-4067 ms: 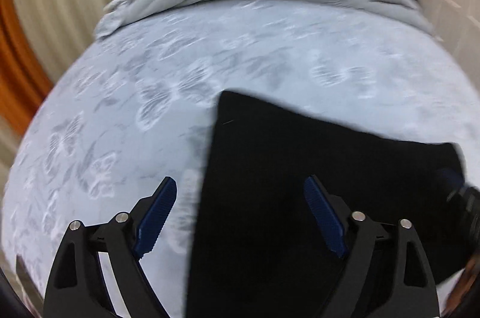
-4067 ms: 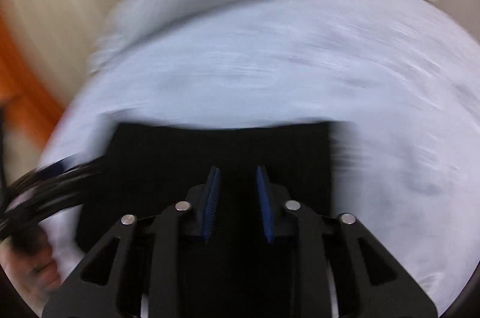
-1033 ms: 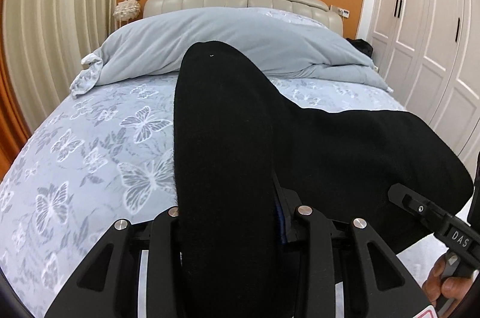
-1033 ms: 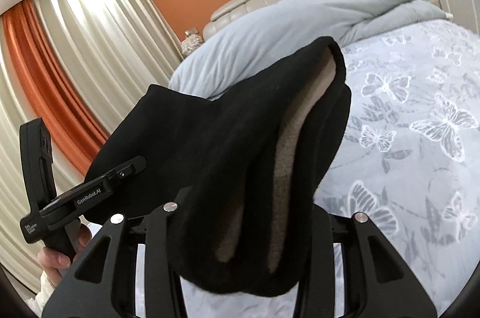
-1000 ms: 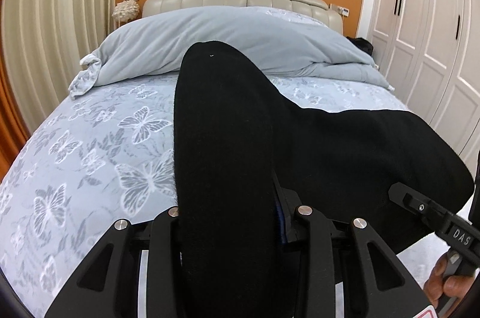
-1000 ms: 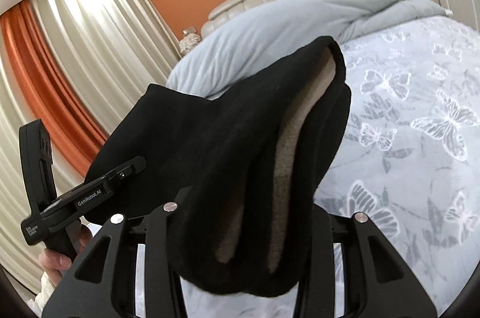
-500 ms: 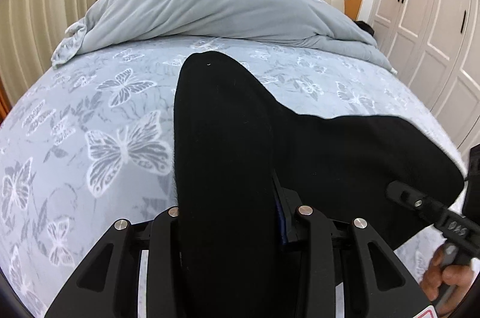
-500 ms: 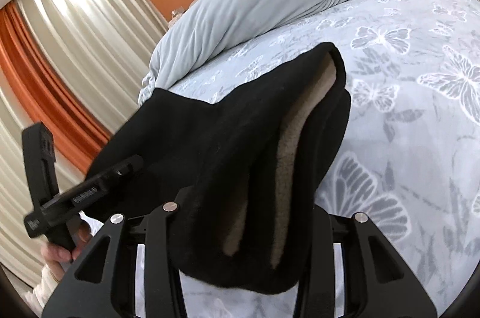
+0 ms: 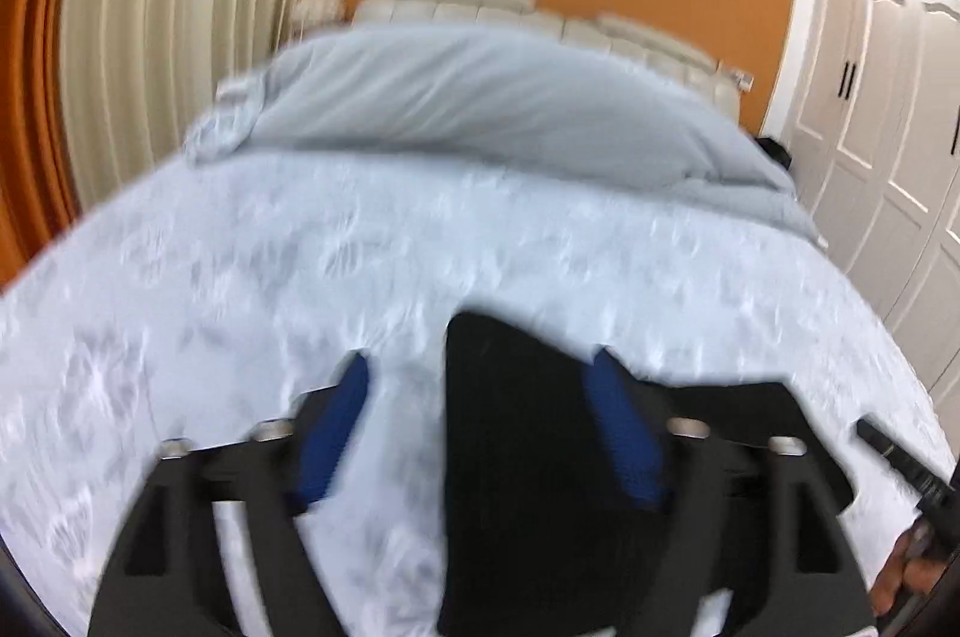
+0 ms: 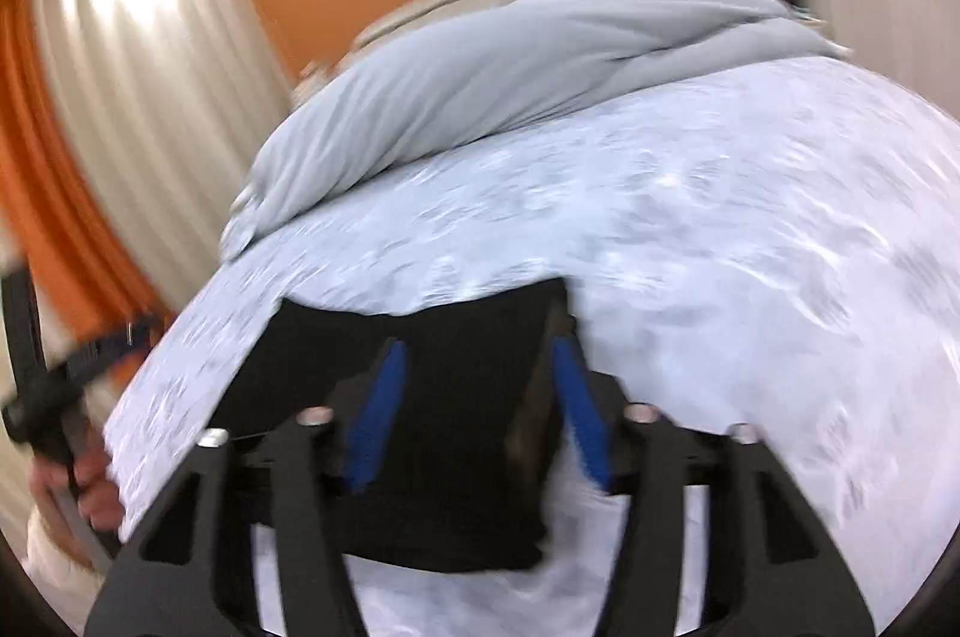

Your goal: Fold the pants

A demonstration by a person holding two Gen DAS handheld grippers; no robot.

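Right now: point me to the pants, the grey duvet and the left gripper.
pants (image 10: 456,433), right wrist view, middle of the folded black fabric.
grey duvet (image 9: 480,102), left wrist view, centre of the bunched top.
left gripper (image 9: 480,427), left wrist view, midway between its blue fingertips.

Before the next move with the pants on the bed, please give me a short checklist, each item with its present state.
1. Left gripper released: ok, jaws open, nothing pinched.
2. Right gripper released: ok, jaws open, nothing pinched.
3. Black pants lying on the bed, not hanging: ok.
4. Folded edges lined up: cannot tell, both views are blurred; at the right edge a lighter inner side seems to show.
5. Pants fully supported at the near side of the bed: cannot tell, the grippers hide that part.
6. Grey duvet clear of the pants: ok, it is at the head end, apart.
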